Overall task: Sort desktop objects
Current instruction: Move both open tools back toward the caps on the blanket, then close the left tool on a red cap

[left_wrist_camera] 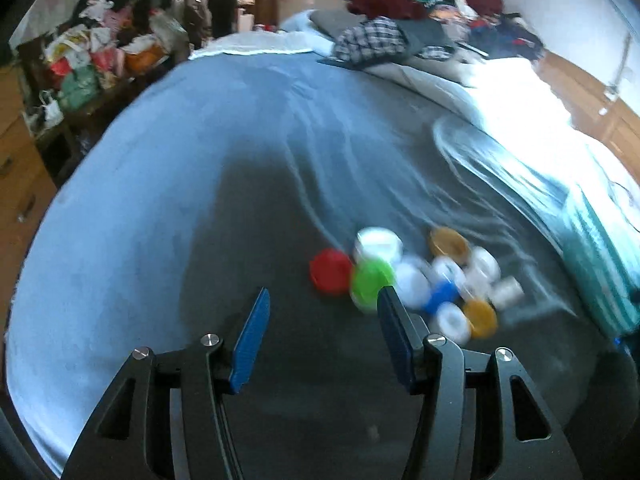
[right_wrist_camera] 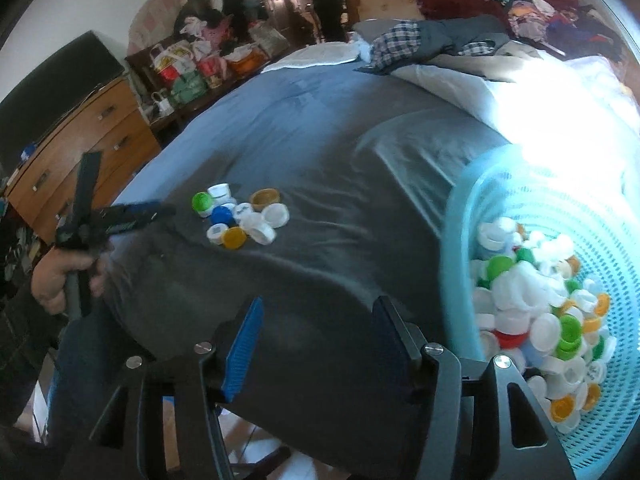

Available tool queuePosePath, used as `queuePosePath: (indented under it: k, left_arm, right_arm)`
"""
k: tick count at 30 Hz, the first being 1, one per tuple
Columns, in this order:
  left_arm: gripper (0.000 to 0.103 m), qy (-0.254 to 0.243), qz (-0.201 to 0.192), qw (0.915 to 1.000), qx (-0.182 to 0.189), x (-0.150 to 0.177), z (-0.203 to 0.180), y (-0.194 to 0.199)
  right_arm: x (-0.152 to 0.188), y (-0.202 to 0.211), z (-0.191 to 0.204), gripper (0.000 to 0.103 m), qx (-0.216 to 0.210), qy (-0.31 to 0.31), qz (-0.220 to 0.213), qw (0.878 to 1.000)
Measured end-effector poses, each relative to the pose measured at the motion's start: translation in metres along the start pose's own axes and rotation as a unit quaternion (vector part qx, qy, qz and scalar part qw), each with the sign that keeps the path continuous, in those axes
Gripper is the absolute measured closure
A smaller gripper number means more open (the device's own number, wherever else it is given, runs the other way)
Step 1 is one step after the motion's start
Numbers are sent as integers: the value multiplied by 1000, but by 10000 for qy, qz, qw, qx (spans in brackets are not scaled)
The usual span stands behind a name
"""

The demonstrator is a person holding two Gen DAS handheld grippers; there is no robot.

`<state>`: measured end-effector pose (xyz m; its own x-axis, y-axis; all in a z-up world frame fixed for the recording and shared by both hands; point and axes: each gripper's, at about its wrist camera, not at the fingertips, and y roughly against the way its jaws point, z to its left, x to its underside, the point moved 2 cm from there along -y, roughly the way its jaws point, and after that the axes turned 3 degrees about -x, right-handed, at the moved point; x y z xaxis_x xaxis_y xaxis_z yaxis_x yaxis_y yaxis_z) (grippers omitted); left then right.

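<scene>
My work lies on a grey-blue bedspread (right_wrist_camera: 320, 128) that covers the whole bed. At its far end a plaid shirt (right_wrist_camera: 394, 42) sits crumpled against a heap of dark red and mixed clothes (right_wrist_camera: 520, 4). To my left stands a wooden chest of drawers (right_wrist_camera: 84, 140), and beyond it a low table piled with bags and packets (right_wrist_camera: 192, 64). A figure in dark clothes (right_wrist_camera: 328, 0) stands in the far doorway.
</scene>
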<state>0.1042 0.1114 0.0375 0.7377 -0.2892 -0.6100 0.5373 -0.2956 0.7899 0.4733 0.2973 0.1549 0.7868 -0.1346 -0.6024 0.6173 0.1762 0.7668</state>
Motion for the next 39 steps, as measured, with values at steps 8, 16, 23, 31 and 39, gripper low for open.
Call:
queuePosePath:
  k: [8, 16, 23, 31, 39]
  left_arm:
    - [53, -356, -59, 9956, -869, -24, 3, -62]
    - [50, -4, -808, 9943, 693, -9, 0, -13]
    - [49, 138, -343, 9992, 126, 4, 33, -29]
    - [49, -725, -3, 9964, 437, 8, 2, -48]
    - [78, -726, -33, 9966, 393, 4, -1, -52]
  right_arm:
    - [12, -14, -1, 38, 23, -126, 206, 9997]
    - [11, -24, -9, 37, 5, -188, 281, 9994]
    - [13, -33, -9, 34, -73, -180, 297, 9994]
    - [13, -44, -5, 34, -160, -155, 361, 9991]
    - [6, -41, 10, 61, -341, 81, 74, 9994]
